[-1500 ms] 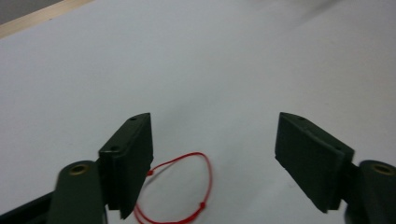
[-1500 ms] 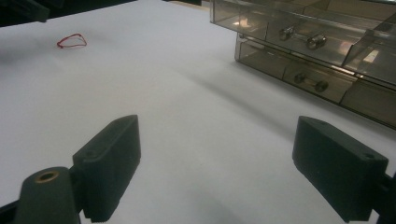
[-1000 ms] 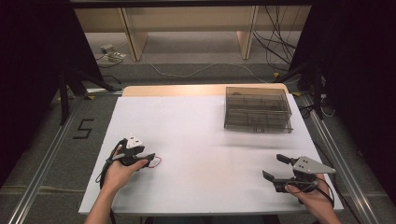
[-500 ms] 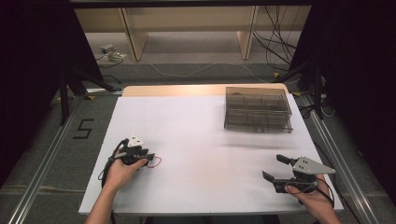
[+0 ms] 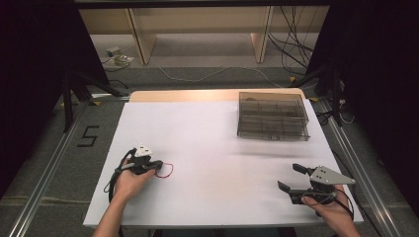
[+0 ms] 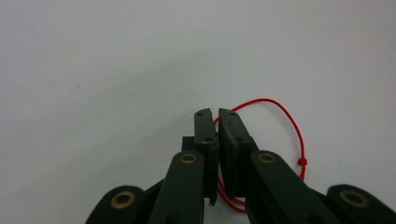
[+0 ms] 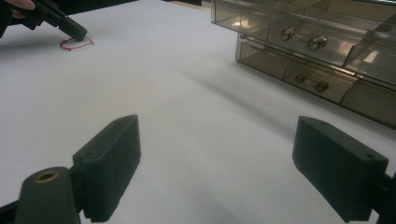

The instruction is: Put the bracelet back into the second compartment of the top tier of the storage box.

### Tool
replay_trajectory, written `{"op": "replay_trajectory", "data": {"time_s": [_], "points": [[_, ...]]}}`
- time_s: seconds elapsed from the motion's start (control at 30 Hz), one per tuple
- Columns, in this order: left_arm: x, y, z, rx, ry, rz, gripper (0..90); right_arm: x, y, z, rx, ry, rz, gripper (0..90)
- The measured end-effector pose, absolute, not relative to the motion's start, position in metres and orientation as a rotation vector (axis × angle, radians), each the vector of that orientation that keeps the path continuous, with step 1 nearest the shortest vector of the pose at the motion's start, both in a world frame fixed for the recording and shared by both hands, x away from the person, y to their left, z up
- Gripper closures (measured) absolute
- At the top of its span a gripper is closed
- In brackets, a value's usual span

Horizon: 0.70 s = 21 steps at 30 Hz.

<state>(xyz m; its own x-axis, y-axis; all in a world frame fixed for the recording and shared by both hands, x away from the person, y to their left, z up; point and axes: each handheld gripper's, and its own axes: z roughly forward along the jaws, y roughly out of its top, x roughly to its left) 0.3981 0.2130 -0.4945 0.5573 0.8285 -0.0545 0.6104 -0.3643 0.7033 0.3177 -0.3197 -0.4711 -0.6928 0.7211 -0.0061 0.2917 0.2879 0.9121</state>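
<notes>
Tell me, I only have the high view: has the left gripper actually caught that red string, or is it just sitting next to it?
Observer: The left gripper has just closed, and the left gripper view shows the red string running down between its jaws, so it is caught.
Operator: Is the whole string inside?
Observer: No. A loop arcs out to one side of the jaws on the table, with a small red knot on it.
Operator: And the right gripper?
Observer: The right gripper stands wide open with bare table between its jaws.
Operator: Anything in that clear drawer box?
Observer: The right gripper view shows the drawer box has small metal knobs on its drawer fronts.
</notes>
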Motion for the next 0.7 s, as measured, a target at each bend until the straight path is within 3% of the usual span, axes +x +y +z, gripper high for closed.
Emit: {"op": "replay_trajectory", "data": {"time_s": [0.7], "points": [[0.394,0.194,-0.471,2.01,1.107,0.426,86.7,0.314,-0.323,-0.471,0.937,2.125,1.374,16.1]]}}
